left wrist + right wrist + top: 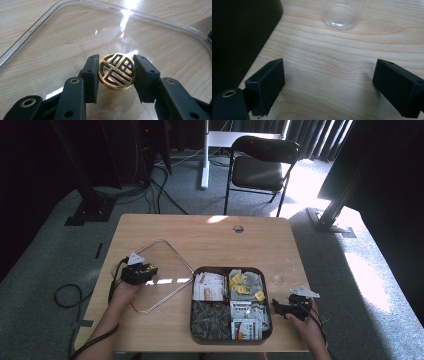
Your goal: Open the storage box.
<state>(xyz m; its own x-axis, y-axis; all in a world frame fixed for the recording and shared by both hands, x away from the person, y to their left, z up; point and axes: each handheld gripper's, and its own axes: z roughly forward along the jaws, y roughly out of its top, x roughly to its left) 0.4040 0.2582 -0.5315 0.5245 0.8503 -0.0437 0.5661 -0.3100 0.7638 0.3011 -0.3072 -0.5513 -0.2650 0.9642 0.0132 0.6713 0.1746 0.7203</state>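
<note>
Dark square four-compartment tray (pixel 194 317) sits lower centre of the high view: upper-left comp. holds white/brown packets (pixel 209 286), upper-right yellow-tagged sachets (pixel 244 284), lower-left dark grey sachets (pixel 210 316), lower-right white/green packets (pixel 248 318). Clear square plastic lid (pixel 167 251) lies flat left of the tray, w/ its right corner near the tray's upper-left corner. Left gripper (pixel 116 72) is clamped on a round gold-and-black embossed token (pixel 117 72), pads on both sides, held over the lid's clear panel; in the high view it's at mid-left, on the lid's left edge. Right gripper (pixel 328 83) has jaws spread wide w/ bare wood between, just right of the tray at lower right of the high view. Small clear round plastic cup (pixel 342 12) stands at top centre of the right gripper view. Light wooden table (pixel 210 235) has open room across its far half; right gripper is close to the right edge.
</note>
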